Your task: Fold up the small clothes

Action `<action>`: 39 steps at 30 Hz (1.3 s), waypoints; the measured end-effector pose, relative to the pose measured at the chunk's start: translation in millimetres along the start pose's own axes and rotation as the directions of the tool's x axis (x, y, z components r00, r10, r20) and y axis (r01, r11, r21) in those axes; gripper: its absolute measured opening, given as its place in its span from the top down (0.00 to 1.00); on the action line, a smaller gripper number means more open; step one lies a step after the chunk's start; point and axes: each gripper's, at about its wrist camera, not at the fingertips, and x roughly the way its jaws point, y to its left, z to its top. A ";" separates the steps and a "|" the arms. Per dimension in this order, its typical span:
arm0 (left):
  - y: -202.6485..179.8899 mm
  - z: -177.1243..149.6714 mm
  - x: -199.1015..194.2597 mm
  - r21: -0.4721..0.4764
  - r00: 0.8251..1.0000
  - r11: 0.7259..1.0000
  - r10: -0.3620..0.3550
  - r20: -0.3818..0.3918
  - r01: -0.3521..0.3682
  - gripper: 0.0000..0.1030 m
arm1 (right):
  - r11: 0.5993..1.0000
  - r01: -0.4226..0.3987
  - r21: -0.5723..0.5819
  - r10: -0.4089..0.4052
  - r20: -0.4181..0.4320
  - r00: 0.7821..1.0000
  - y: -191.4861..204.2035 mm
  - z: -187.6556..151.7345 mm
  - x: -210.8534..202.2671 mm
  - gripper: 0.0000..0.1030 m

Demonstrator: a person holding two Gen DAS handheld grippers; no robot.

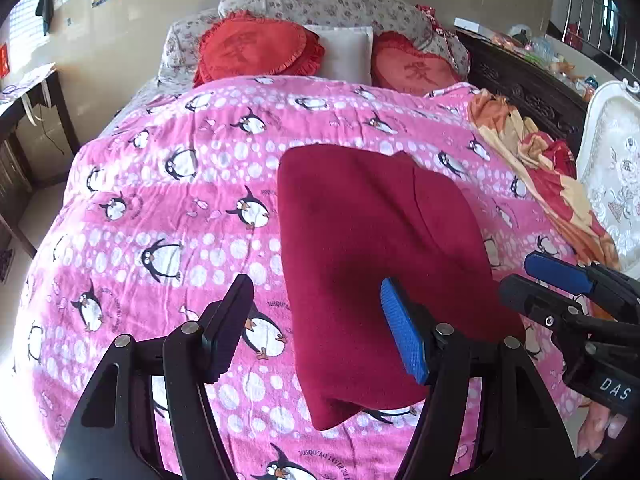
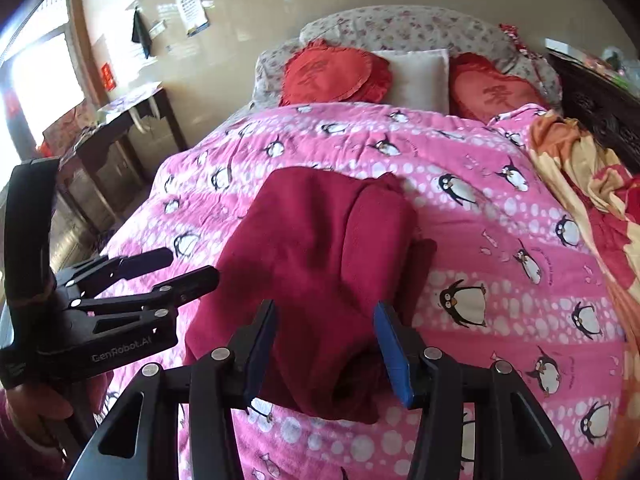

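A dark red garment (image 1: 376, 264) lies partly folded on a pink penguin blanket (image 1: 160, 208) covering the bed. Folding it neatly likely means pinching the near hem at both corners, then carrying it evenly toward twelve o'clock. The left gripper (image 1: 316, 328) hangs wide open and empty, garment at its one o'clock. The right gripper (image 2: 324, 352) is open, empty, straddling the near edge.

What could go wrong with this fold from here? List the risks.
1. Both grippers, left and right, are open and hold nothing; a shallow pinch may catch only the top layer of the dark red garment and undo the fold.
2. The soft, wrinkled penguin blanket underneath could get pinched along with it.
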 end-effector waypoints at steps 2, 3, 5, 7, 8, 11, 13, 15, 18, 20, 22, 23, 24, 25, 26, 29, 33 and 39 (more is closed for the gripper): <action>1.0 0.9 -6.3 -0.006 1.000 1.000 0.008 0.012 -0.008 0.36 | 1.000 0.004 0.029 -0.004 0.016 1.000 0.2 2.0 -5.1 0.53; 1.0 1.1 -9.3 -0.006 1.000 1.000 0.013 0.019 -0.013 0.36 | 0.999 0.010 0.038 -0.011 0.021 1.000 -0.3 2.6 -7.0 0.53; 0.5 0.9 -14.8 -0.003 0.999 1.000 0.030 0.036 -0.030 0.36 | 0.998 0.021 0.059 -0.023 0.033 0.999 -0.4 4.2 -10.1 0.52; -0.6 0.6 -19.8 0.000 0.998 0.999 0.039 0.053 -0.039 0.36 | 0.997 0.025 0.069 -0.028 0.038 0.999 1.8 5.2 -11.5 0.51; -1.1 0.6 -22.0 0.000 0.997 0.999 0.041 0.059 -0.041 0.36 | 0.997 0.031 0.066 -0.034 0.042 0.999 3.6 5.7 -11.8 0.50; -1.8 1.3 -27.1 -0.002 0.996 0.999 0.046 0.072 -0.046 0.36 | 0.997 0.045 0.057 -0.048 0.049 0.998 7.9 7.1 -12.2 0.44; -2.4 1.9 -29.8 -0.001 0.995 0.999 0.049 0.082 -0.049 0.36 | 0.997 0.044 0.062 -0.048 0.060 0.997 8.5 7.9 -14.3 0.43; -4.2 2.3 -30.9 0.002 0.995 0.999 0.053 0.084 -0.053 0.36 | 0.997 0.046 0.067 -0.050 0.067 0.996 8.2 8.5 -16.0 0.41; -6.2 2.5 -32.8 0.006 0.994 0.998 0.055 0.093 -0.056 0.36 | 0.996 0.050 0.072 -0.055 0.068 0.996 6.8 9.1 -16.9 0.40; -7.6 2.2 -33.2 0.008 0.994 0.998 0.056 0.095 -0.057 0.36 | 0.996 0.054 0.076 -0.059 0.066 0.996 5.2 9.4 -17.0 0.40; -8.4 1.9 -33.4 0.006 0.994 0.998 0.054 0.094 -0.055 0.36 | 0.995 0.053 0.081 -0.058 0.063 0.996 3.6 9.2 -16.6 0.40; -8.8 2.1 -33.2 0.007 0.994 0.998 0.054 0.093 -0.055 0.36 | 0.995 0.053 0.083 -0.058 0.062 0.996 3.0 9.1 -16.4 0.40; -9.4 2.4 -32.7 0.010 0.994 0.998 0.055 0.091 -0.056 0.36 | 0.995 0.054 0.084 -0.059 0.061 0.996 2.7 9.2 -16.1 0.40; -10.1 2.2 -32.5 0.011 0.994 0.998 0.055 0.090 -0.056 0.36 | 0.995 0.053 0.085 -0.058 0.057 0.997 2.0 9.2 -15.5 0.40; -10.6 2.3 -32.4 0.013 0.994 0.998 0.055 0.090 -0.056 0.36 | 0.995 0.052 0.086 -0.057 0.055 0.997 1.7 9.4 -14.9 0.40; -10.6 2.8 -31.6 0.012 0.995 0.998 0.054 0.088 -0.056 0.36 | 0.995 0.049 0.085 -0.053 0.048 0.997 1.1 9.7 -12.7 0.39; -10.4 3.4 -28.3 0.011 0.995 0.998 0.055 0.078 -0.056 0.36 | 0.995 0.046 0.086 -0.050 0.043 0.998 0.8 9.6 -10.0 0.39; -9.5 2.1 -24.2 0.006 0.996 0.998 0.058 0.071 -0.058 0.36 | 0.995 0.045 0.093 -0.048 0.037 0.998 -0.4 9.2 -6.9 0.39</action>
